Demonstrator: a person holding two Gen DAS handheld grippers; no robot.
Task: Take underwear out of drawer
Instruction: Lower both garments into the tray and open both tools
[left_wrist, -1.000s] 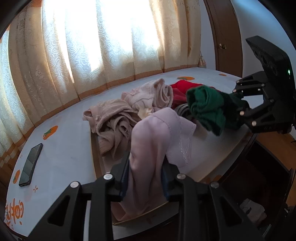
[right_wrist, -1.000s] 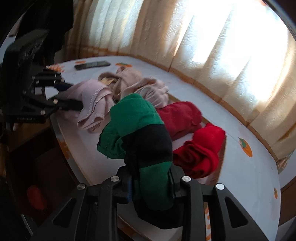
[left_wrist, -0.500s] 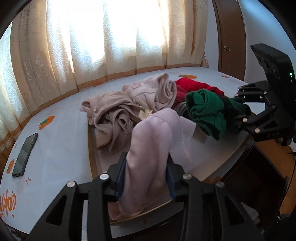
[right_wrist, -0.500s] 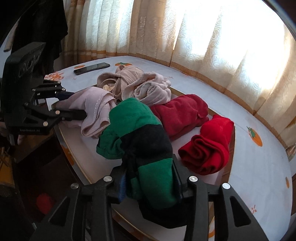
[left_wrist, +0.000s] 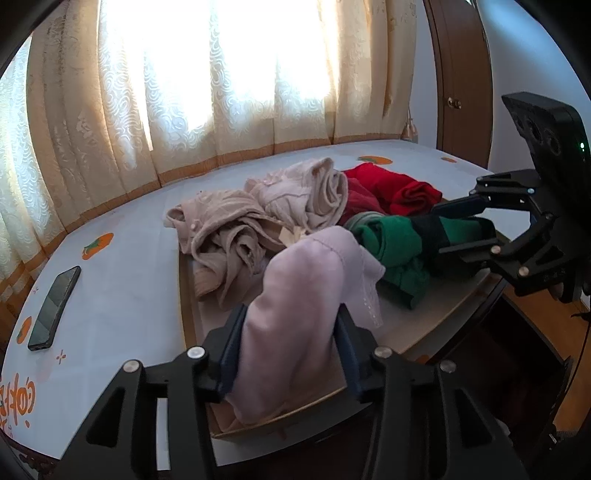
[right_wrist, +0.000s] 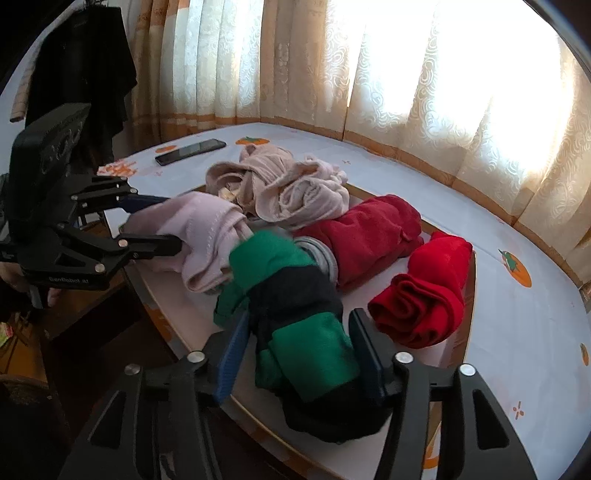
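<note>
My left gripper is shut on pale pink underwear, held low over the white tabletop; it also shows in the right wrist view. My right gripper holds green-and-black underwear, which droops onto the table; its jaws look slightly parted around the cloth. That gripper shows in the left wrist view with the green piece. Beige underwear, cream underwear and red pieces lie piled on the table. The drawer is out of sight.
A black phone lies on the table at the left. Lace curtains hang behind. A wooden door stands at the right. Dark furniture and floor lie below the table's near edge. Dark clothes hang at the left.
Both grippers have lowered their garments toward the table beside the pile. The green-and-black piece now rests on the surface and the right jaws look a little wider.
</note>
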